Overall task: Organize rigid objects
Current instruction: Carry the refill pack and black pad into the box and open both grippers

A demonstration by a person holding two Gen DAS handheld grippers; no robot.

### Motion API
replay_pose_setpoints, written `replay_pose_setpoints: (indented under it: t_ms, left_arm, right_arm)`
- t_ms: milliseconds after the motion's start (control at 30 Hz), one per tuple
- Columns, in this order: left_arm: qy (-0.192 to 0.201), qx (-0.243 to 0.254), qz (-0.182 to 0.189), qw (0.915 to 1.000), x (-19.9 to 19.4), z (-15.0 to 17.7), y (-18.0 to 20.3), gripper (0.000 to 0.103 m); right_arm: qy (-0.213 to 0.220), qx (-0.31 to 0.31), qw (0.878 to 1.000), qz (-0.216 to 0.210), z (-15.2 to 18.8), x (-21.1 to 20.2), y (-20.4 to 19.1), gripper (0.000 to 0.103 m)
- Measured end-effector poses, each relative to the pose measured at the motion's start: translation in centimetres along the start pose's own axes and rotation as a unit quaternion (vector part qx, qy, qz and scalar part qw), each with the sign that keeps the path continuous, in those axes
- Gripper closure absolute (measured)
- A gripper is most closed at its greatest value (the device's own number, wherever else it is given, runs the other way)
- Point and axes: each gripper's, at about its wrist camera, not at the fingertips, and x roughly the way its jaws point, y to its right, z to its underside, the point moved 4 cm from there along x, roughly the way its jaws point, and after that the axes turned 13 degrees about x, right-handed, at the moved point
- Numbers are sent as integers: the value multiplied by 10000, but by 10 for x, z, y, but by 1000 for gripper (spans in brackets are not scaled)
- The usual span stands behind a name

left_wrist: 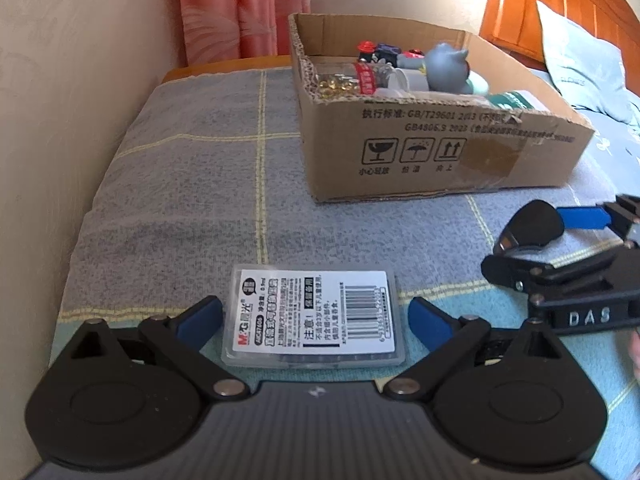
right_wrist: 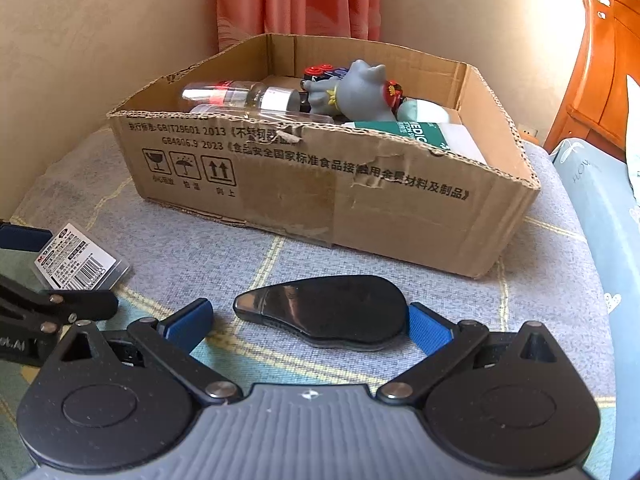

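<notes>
A clear plastic case with a white barcode label (left_wrist: pixel 314 314) lies flat on the checked blanket between the open blue fingers of my left gripper (left_wrist: pixel 316 316), which do not touch it. The case also shows in the right wrist view (right_wrist: pixel 80 260). A glossy black teardrop-shaped object (right_wrist: pixel 332 312) lies on the blanket between the open fingers of my right gripper (right_wrist: pixel 310 320); its wide end is at the right finger. It shows in the left wrist view (left_wrist: pixel 532 224) too. An open cardboard box (right_wrist: pixel 360 200) behind holds a grey figurine (right_wrist: pixel 360 88), clear bottles and small toys.
The box (left_wrist: pixel 440 152) sits at the far side of the grey checked blanket (left_wrist: pixel 180 200). A beige wall runs along the left. A pink curtain (right_wrist: pixel 296 0) hangs behind. A wooden headboard (right_wrist: pixel 600 60) and a pale blue pillow (left_wrist: pixel 580 64) are at the right.
</notes>
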Motion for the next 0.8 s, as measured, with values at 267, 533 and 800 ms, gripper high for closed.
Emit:
replay_pose_setpoints:
  t_ms: [267,533,800]
  left_arm:
    - [-28,-2,-133,9999,-2,0,0,13]
    - [-77,42,-113,9999,-4,1,0,13]
    - [-47,106,18,9999,-13,2,-2,13]
  right_arm:
    - [-10,-83,10000,-54,1,-6,-1,10]
    - [-92,-130,9998,-140,0,-7,0,10]
    - [-104,-251,9989,-381,2,-21,2,10]
